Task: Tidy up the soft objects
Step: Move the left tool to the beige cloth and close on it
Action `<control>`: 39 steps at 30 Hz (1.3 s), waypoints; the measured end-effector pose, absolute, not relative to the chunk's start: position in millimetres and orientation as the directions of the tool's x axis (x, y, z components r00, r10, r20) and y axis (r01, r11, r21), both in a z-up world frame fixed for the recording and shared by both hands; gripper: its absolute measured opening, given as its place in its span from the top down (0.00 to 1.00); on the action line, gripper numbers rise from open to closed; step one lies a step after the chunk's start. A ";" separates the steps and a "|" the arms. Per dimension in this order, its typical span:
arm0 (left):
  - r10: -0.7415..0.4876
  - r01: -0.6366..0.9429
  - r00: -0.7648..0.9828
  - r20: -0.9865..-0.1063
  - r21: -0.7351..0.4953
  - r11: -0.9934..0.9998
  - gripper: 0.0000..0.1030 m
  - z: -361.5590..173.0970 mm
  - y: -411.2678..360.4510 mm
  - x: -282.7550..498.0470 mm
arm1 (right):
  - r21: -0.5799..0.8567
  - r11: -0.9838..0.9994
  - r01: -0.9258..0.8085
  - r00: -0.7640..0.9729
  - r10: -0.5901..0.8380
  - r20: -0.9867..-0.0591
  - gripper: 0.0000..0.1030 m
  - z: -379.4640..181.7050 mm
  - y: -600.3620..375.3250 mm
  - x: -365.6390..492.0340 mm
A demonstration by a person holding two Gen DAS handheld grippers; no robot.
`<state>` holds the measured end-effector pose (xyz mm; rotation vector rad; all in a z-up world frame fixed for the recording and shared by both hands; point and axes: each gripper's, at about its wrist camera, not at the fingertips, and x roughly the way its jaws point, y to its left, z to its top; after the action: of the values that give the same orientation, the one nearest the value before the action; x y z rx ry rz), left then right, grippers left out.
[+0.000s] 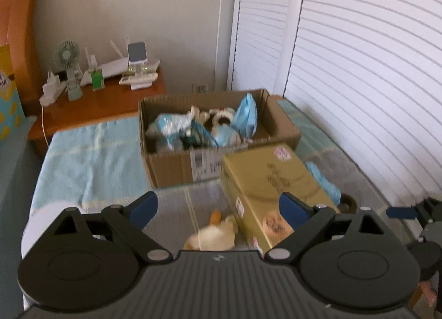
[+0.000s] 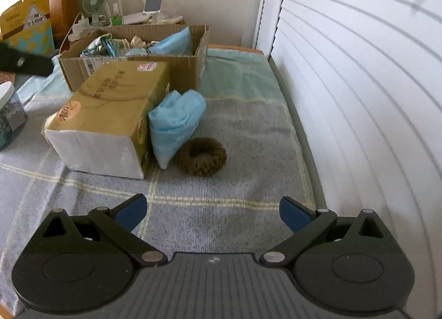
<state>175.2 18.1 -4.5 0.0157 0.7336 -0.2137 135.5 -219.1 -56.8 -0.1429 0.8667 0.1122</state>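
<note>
The left claw is standing wide apart, its blue-padded black fingers gripping nothing; a cream plush toy with an orange tip is lying on the cloth just beyond and between them, untouched. The right claw is likewise gaping open and empty, hovering over a woven plaid blanket of grey, pale blue and cream stripes.

Ahead of the right claw a fuzzy brown ring, thick and doughnut-shaped, is resting flat on the blanket. Touching it, a crumpled light-blue soft pack is leaning upright against a rectangular gold tissue package with glossy printed wrap and an open white end.

Behind the package an open corrugated cardboard box is sitting, holding more blue packs and plush items heaped inside. Farther left a polished wooden nightstand is carrying a small green fan. White slatted shutters are running along the right side.
</note>
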 end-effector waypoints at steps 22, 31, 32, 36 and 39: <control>-0.200 0.350 0.627 -0.753 0.043 0.936 0.18 -61.9 22.2 173.6 | -0.043 0.992 -0.121 0.625 0.042 -0.780 0.00 -71.7 -223.3 138.6; -0.188 0.414 0.644 -0.741 0.131 0.901 0.31 -70.9 13.6 179.6 | -0.044 0.992 -0.121 0.626 0.042 -0.778 0.00 -71.4 -223.4 137.4; -0.190 0.417 0.646 -0.739 0.134 0.899 0.31 -71.5 13.0 180.0 | -0.044 0.992 -0.122 0.626 0.042 -0.778 0.00 -71.5 -223.4 137.8; -0.196 0.432 0.649 -0.735 0.144 0.890 0.35 -73.0 10.4 181.1 | -0.044 0.991 -0.125 0.632 0.045 -0.774 0.00 -71.9 -223.7 137.1; -0.212 0.449 0.645 -0.735 0.139 0.883 0.43 -73.0 8.7 182.1 | -0.044 0.991 -0.125 0.633 0.045 -0.773 0.00 -72.1 -223.7 136.0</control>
<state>182.1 8.7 -73.0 0.3244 0.7860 -0.3835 136.0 -223.7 -72.1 -0.0964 0.8800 0.0973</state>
